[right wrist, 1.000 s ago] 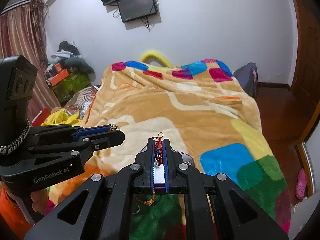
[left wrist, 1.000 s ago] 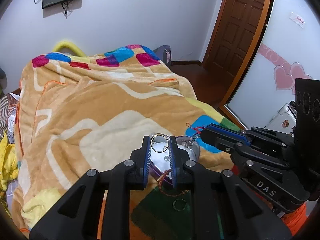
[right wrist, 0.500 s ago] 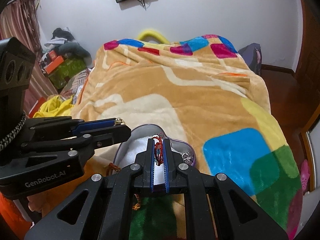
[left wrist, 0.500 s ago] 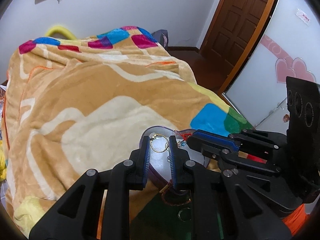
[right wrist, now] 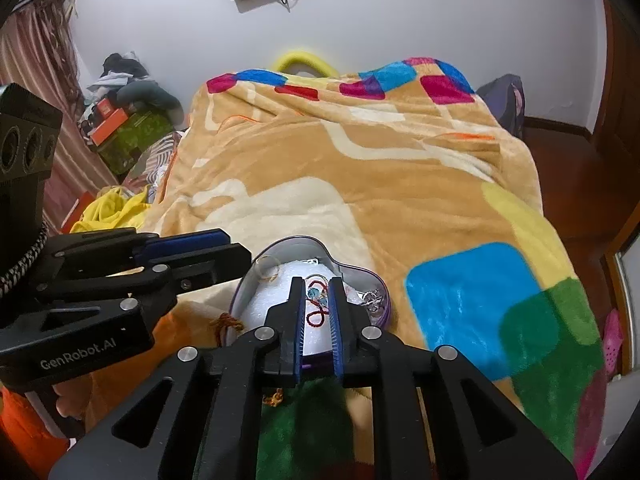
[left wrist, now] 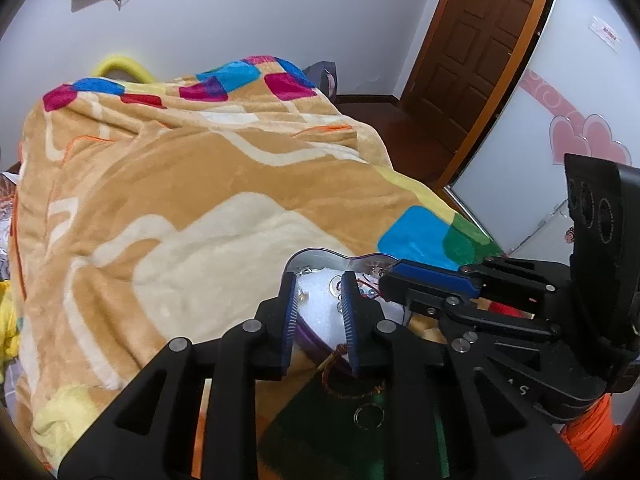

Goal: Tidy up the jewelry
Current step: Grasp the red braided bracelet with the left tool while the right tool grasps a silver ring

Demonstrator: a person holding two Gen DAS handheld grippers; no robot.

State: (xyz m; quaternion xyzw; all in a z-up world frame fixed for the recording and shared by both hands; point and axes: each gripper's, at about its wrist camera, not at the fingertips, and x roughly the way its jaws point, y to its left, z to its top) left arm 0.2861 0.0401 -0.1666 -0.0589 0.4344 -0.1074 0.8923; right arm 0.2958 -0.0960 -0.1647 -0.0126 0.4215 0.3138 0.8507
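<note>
Where it flanks the heart-shaped tin [right wrist: 362, 271], the left gripper [right wrist: 224, 254] reads "GenRobot.AI"

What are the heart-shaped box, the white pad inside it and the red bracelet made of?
The heart-shaped box looks like thin metal, a tin: its inner wall is shiny grey. The white pad seems to be foam, matte and grainy. The red bracelet appears to be knotted cord with a glassy blue bead.

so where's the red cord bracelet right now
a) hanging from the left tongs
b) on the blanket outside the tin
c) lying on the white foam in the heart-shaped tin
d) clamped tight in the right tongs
c: the red cord bracelet lies looped on the white foam inside the heart-shaped tin, between the parted right tongs.
</note>
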